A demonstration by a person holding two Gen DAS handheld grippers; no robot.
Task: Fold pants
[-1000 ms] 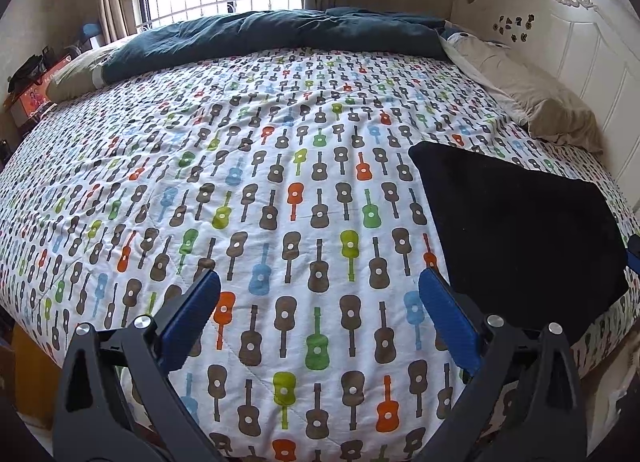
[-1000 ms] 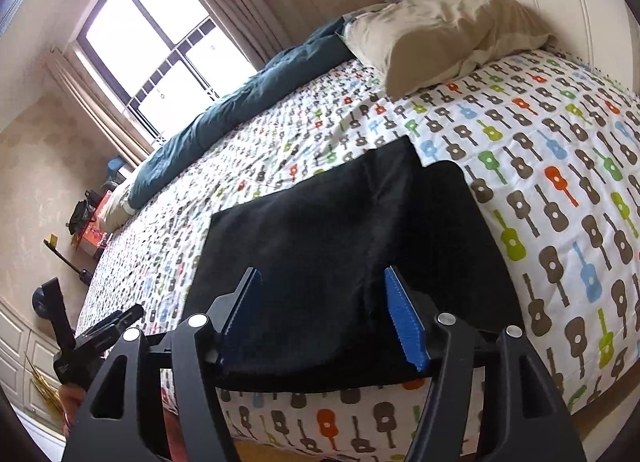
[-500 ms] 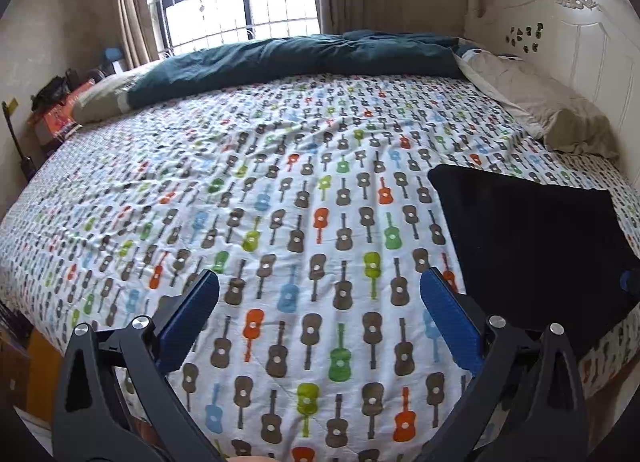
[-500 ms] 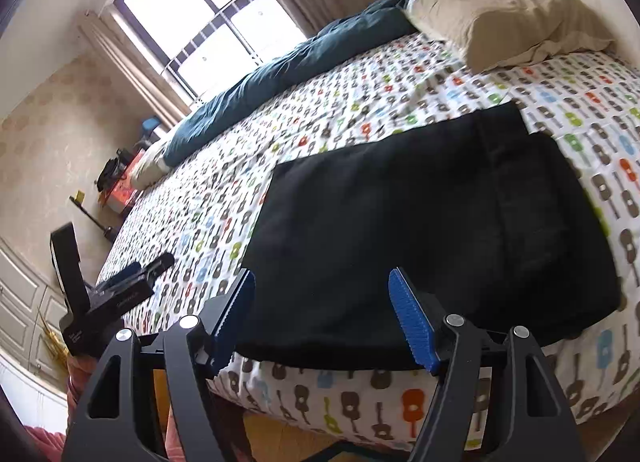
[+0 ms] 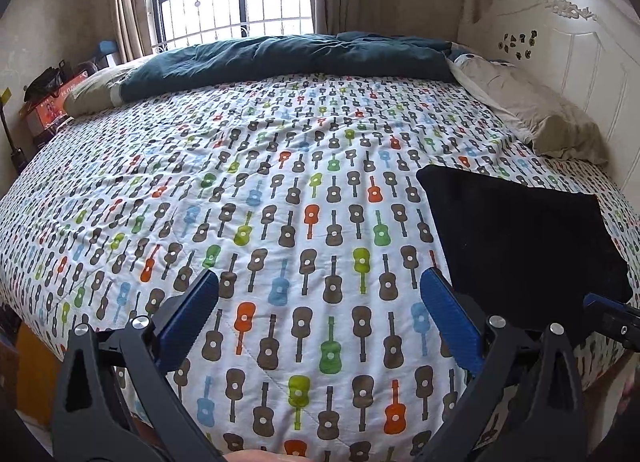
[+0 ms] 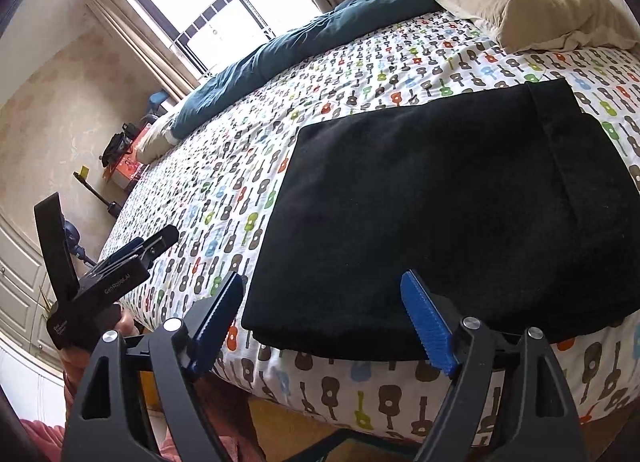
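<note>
The black pants lie folded in a flat rectangle near the bed's near edge, by the headboard end; they also show at the right of the left wrist view. My right gripper is open and empty, held off the bed's edge just in front of the pants. My left gripper is open and empty over the guitar-print cover, left of the pants. The left gripper also shows from the side in the right wrist view.
The bed has a guitar-print cover. A dark teal duvet lies along the far side below the window. A beige pillow rests by the white headboard. Clutter and boxes stand at the far left corner.
Both grippers have drawn back from the bed and stayed open. The right gripper has moved off the pants past the bed's edge. The pants lie still.
</note>
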